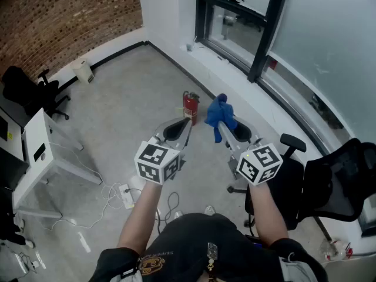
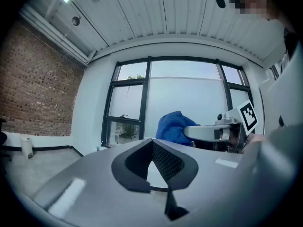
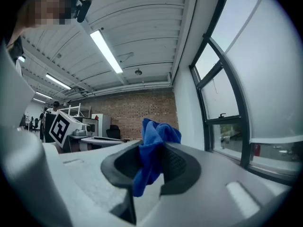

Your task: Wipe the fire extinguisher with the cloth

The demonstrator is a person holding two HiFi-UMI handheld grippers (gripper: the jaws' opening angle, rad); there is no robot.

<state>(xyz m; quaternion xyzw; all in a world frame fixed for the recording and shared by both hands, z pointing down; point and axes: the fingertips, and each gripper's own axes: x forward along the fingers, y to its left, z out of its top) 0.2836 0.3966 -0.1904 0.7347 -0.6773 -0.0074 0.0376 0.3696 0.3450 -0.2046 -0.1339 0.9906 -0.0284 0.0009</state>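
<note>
A red fire extinguisher stands on the grey floor near the window wall, just beyond both grippers. My right gripper is held level and is shut on a bunched blue cloth. In the right gripper view the cloth sits pinched between the jaws and hangs down below them. My left gripper is shut with nothing in it, its tips close in front of the extinguisher. In the left gripper view the jaws meet with no gap, and the blue cloth shows to the right. The extinguisher is in neither gripper view.
A black office chair stands at the right by the curved window sill. A white desk and another black chair are at the left. A power strip with cables lies on the floor near the person's feet.
</note>
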